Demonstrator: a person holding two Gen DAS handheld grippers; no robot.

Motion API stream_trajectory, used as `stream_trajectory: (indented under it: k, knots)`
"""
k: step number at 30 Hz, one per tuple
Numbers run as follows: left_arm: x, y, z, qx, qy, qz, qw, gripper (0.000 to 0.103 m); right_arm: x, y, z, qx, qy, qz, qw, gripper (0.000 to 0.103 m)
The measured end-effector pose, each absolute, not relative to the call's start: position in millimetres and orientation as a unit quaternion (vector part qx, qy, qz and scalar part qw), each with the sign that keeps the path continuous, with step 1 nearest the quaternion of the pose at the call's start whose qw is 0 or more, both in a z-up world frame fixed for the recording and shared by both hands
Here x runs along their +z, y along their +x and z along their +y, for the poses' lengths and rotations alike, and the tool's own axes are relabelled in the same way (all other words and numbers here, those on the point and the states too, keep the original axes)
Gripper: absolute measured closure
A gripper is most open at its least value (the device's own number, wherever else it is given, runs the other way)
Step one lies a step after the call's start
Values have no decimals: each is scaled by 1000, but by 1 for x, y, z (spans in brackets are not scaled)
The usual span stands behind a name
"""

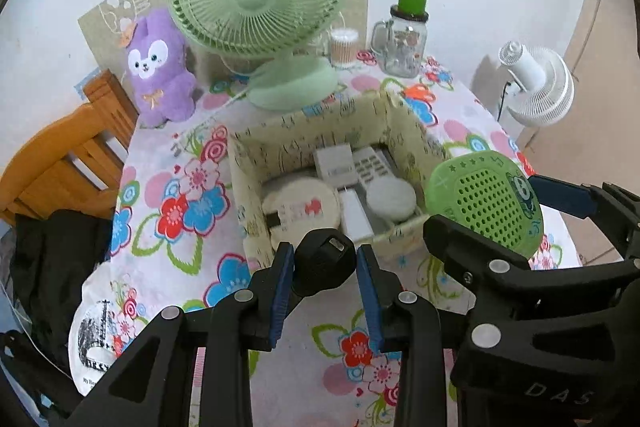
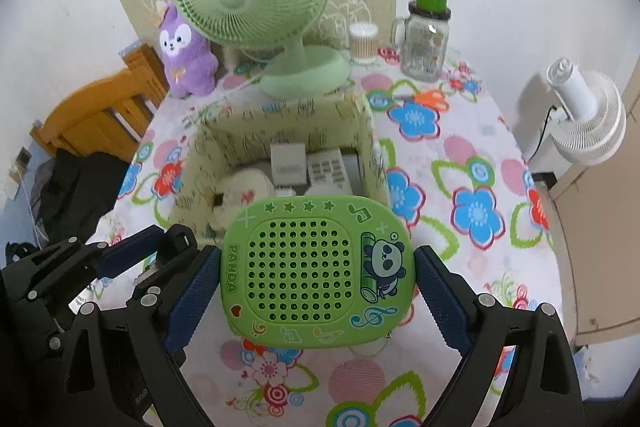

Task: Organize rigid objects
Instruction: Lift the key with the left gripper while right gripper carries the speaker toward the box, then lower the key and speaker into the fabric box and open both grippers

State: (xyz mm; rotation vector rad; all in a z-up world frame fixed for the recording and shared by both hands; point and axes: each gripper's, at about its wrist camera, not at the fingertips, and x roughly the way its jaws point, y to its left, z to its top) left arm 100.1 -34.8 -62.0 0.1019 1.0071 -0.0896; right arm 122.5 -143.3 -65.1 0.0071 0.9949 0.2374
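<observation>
Both tongs hang side by side just short of the storage box (image 1: pixel 320 131): the left tongs (image 1: pixel 325 269) are clamped tight on a small black knob-like piece (image 1: pixel 326 261), while the right tongs (image 2: pixel 316 279) grip a green panda speaker (image 2: pixel 316 267) by its two side edges. To finish well, I'd carry each piece forward past the near wall, lower it over a bare patch beside the remote (image 1: pixel 370 167), then let go. The speaker's holed face looks up and its longer side runs between the pads.
</observation>
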Motion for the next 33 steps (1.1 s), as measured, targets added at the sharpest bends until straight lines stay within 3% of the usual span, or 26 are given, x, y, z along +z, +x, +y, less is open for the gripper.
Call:
stream_trajectory:
  k: [13,33]
  knots:
    - [-52,126,-32,-36,42,472,880,70,-46,151,-140,122,-11,461,879,8]
    - [-82,176,-27,-34,26,492,869,70,-70,204,-131,122,-22,483,867,8]
